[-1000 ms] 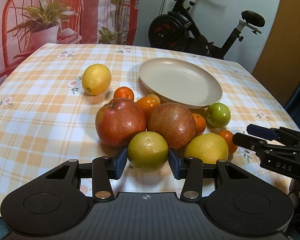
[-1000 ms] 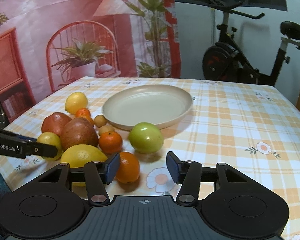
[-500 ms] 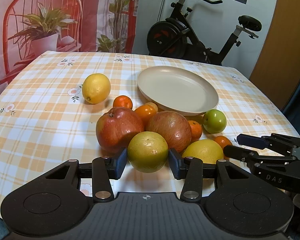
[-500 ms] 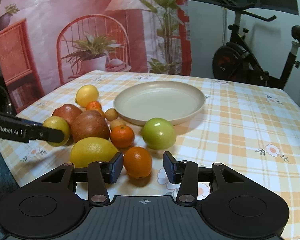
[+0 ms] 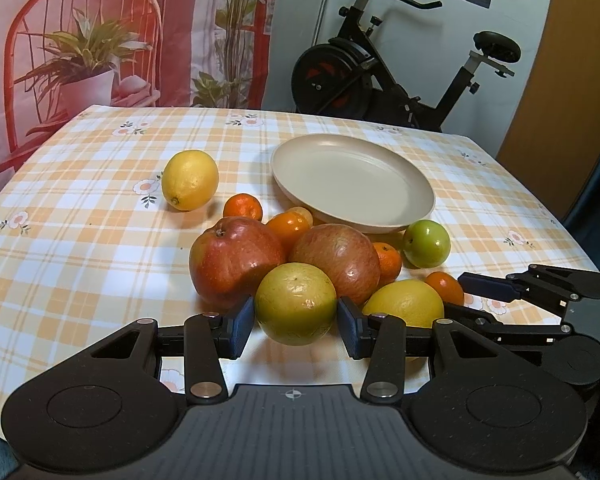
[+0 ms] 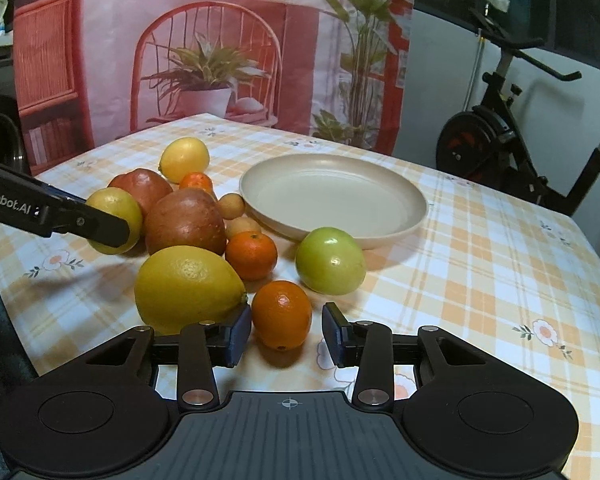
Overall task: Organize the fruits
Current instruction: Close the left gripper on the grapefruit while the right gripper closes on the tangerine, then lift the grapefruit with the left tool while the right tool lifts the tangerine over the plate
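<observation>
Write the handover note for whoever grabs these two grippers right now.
Left gripper: shut on the yellow-green citrus, at the table's near edge.
Right gripper: fingers have just been closing around the small orange, gap showing on the right side, not gripped yet.
Plate: empty.
Two apples, two lemons, green fruit and the small oranges sit on the tablecloth beside it.
Done: nothing plated. Left: everything.

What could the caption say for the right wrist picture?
Right gripper closing around a small orange beside a lemon, with the beige plate bare.
</observation>
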`<action>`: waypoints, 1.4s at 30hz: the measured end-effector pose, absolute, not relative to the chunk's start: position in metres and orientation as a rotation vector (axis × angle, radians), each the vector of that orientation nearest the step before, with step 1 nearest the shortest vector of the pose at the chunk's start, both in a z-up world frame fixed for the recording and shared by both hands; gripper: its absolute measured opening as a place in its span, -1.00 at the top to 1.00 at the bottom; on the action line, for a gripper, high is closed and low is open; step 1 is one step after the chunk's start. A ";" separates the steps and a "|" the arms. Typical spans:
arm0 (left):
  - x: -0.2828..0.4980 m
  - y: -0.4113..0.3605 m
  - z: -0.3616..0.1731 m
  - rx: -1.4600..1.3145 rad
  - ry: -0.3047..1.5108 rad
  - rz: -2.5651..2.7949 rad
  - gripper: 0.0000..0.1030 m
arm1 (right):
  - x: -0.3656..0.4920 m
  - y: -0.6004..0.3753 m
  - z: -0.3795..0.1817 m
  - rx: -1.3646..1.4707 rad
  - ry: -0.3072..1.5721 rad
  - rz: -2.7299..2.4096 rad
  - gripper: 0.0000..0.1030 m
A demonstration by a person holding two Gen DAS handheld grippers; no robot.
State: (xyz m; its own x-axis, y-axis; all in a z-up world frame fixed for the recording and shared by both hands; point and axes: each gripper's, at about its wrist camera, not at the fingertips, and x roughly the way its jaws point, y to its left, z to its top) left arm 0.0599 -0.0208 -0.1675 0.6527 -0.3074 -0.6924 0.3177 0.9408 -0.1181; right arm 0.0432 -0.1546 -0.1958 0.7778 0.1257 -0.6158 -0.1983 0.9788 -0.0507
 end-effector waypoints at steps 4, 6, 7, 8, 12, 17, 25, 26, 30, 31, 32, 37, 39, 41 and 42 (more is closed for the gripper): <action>0.060 -0.021 -0.168 0.015 0.782 -0.355 0.07 | 0.046 -0.156 -0.197 -0.110 0.657 0.184 0.29; 0.060 -0.021 -0.167 0.015 0.782 -0.355 0.07 | 0.049 -0.158 -0.199 -0.095 0.665 0.191 0.33; 0.060 -0.021 -0.168 0.015 0.782 -0.355 0.07 | 0.050 -0.159 -0.200 -0.087 0.673 0.194 0.34; 0.060 -0.020 -0.168 0.015 0.782 -0.355 0.07 | 0.051 -0.160 -0.201 -0.079 0.681 0.198 0.37; 0.060 -0.019 -0.168 0.017 0.781 -0.356 0.07 | 0.051 -0.162 -0.201 -0.056 0.681 0.209 0.38; 0.061 -0.019 -0.167 0.019 0.778 -0.357 0.07 | 0.052 -0.164 -0.202 -0.037 0.680 0.209 0.38; 0.057 -0.020 -0.165 0.033 0.761 -0.360 0.07 | 0.055 -0.168 -0.205 0.012 0.687 0.214 0.38; 0.056 -0.020 -0.164 0.036 0.757 -0.359 0.07 | 0.055 -0.168 -0.206 0.013 0.688 0.213 0.38; 0.053 -0.022 -0.161 0.050 0.736 -0.359 0.07 | 0.053 -0.170 -0.203 0.022 0.670 0.202 0.38; 0.053 -0.022 -0.160 0.054 0.731 -0.360 0.07 | 0.052 -0.171 -0.202 0.028 0.661 0.199 0.38; 0.053 -0.022 -0.159 0.056 0.727 -0.361 0.07 | 0.051 -0.172 -0.201 0.031 0.655 0.196 0.38; 0.053 -0.023 -0.158 0.060 0.721 -0.362 0.07 | 0.049 -0.176 -0.197 0.043 0.635 0.187 0.39; 0.052 -0.023 -0.158 0.059 0.721 -0.361 0.07 | 0.048 -0.176 -0.197 0.044 0.635 0.187 0.39; 0.053 -0.022 -0.158 0.057 0.719 -0.359 0.07 | 0.048 -0.176 -0.197 0.044 0.632 0.187 0.39; 0.053 -0.022 -0.158 0.057 0.717 -0.359 0.07 | 0.048 -0.177 -0.196 0.046 0.627 0.188 0.39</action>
State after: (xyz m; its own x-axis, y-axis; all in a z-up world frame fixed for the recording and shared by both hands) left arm 0.0526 -0.0222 -0.1577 0.6952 -0.3020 -0.6522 0.3405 0.9376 -0.0713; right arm 0.0481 -0.1768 -0.1965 0.7932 0.1885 -0.5791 -0.1608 0.9820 0.0994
